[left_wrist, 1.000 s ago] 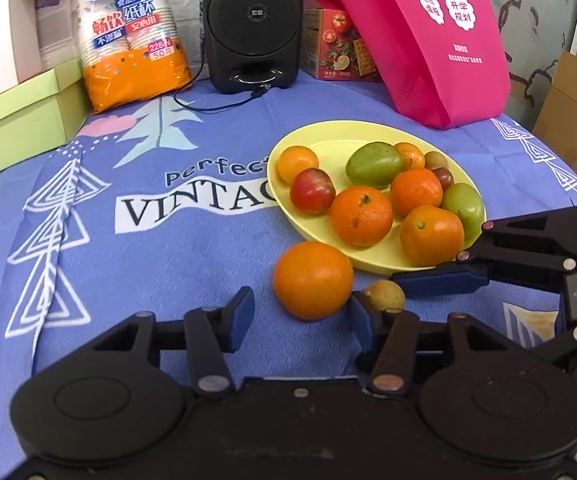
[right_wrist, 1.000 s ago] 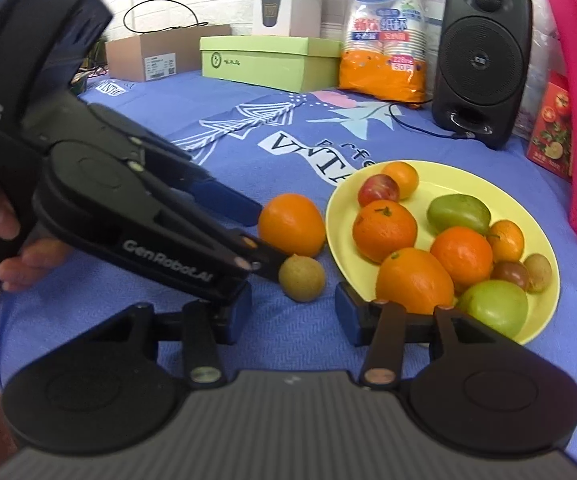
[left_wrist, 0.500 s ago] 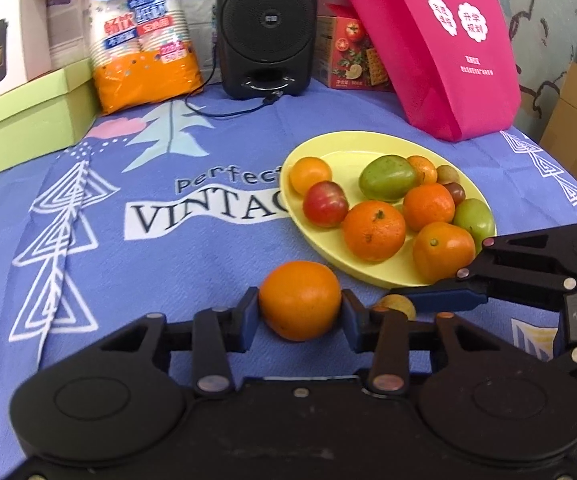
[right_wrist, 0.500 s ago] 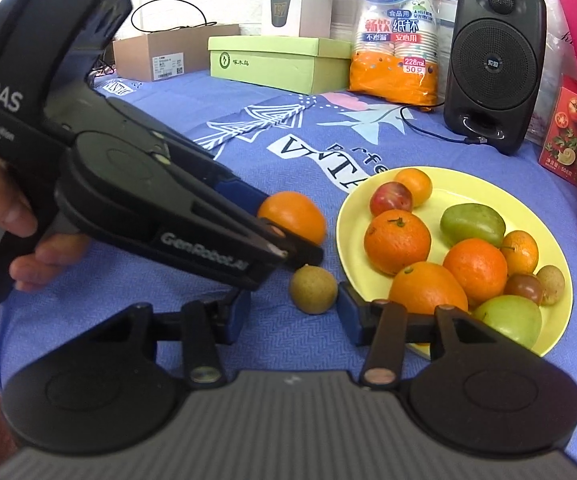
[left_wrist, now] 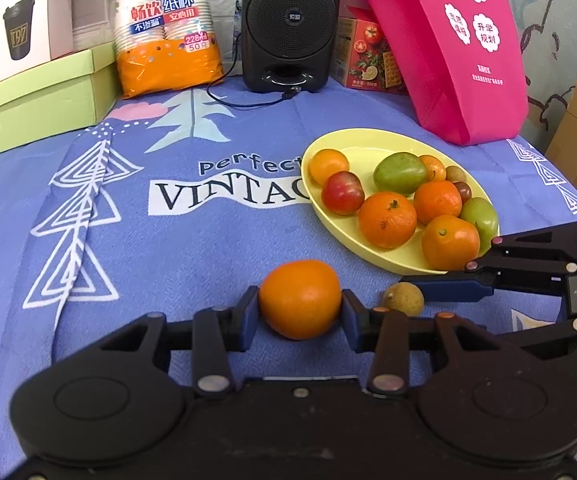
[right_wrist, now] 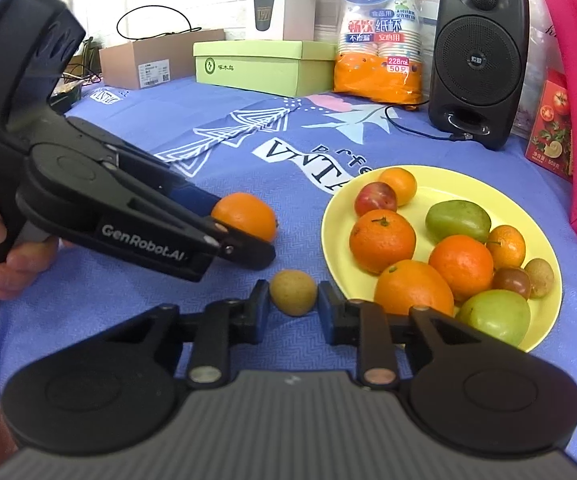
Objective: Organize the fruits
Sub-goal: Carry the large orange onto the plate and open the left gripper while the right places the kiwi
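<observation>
**Both grippers clamped on fruit**

Low centre, the left gripper (left_wrist: 299, 312) pinches an orange (left_wrist: 299, 298) on the worktop (left_wrist: 168, 248). The right gripper (right_wrist: 293, 300) is clamped on a small brown fruit (right_wrist: 293, 292). Beyond, right of centre, the yellow plate (right_wrist: 440, 184) holds the rest.

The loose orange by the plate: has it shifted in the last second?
No. The orange sits equally far from the yellow plate; the left hand-held gripper closed on it.

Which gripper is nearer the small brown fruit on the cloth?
Right. The right gripper is shut on the small brown fruit; the left gripper is beside it, clamping the orange.
</observation>
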`<action>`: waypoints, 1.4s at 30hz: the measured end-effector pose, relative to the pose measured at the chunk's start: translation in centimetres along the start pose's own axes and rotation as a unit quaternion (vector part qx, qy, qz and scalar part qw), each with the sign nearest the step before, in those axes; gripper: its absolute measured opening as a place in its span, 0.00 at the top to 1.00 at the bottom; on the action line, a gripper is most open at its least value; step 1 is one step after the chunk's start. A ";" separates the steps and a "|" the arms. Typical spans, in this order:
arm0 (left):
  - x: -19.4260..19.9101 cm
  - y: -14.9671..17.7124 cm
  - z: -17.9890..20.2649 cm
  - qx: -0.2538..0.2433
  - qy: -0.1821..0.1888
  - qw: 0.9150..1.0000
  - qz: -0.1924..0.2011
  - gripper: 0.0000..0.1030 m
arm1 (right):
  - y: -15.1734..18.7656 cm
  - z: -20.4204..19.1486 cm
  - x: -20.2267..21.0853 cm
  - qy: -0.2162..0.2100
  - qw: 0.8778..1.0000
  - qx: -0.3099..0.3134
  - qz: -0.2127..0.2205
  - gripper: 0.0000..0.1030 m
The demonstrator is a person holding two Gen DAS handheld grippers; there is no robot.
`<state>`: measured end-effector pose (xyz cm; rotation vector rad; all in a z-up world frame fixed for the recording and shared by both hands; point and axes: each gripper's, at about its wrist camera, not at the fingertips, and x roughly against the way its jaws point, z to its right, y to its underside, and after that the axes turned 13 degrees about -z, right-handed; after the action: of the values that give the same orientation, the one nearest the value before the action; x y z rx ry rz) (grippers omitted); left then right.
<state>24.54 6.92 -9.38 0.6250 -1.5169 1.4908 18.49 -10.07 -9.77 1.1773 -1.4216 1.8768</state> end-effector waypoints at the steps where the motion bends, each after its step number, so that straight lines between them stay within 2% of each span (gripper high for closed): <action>1: 0.1 0.1 0.0 0.000 0.000 1.000 0.000 0.60 | 0.1 0.0 0.1 0.001 1.000 -0.002 0.001 0.75; 17: 2.8 2.5 2.0 -0.021 0.013 1.000 0.008 0.60 | 2.9 -0.2 3.1 0.001 1.000 -0.024 0.009 0.75; 26: 3.6 1.9 3.4 -0.041 0.022 0.999 0.014 0.60 | 5.0 0.6 5.6 0.005 0.999 -0.050 0.019 0.75; 33: 3.5 -1.0 4.2 -0.058 0.025 0.998 0.029 0.60 | 4.3 2.3 6.9 0.022 0.998 -0.053 0.040 0.75; 38: 2.6 -5.5 4.2 -0.058 0.038 0.997 0.039 0.60 | 2.5 3.9 6.6 0.037 0.997 -0.050 0.051 0.75; 42: 0.2 -9.2 4.5 -0.063 0.038 0.997 0.024 0.60 | 0.8 5.0 5.8 0.043 0.996 -0.047 0.056 0.75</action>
<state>31.12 1.33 -3.94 0.4550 -1.5623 1.4274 16.61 -15.64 -4.82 0.9791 -1.5398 1.8880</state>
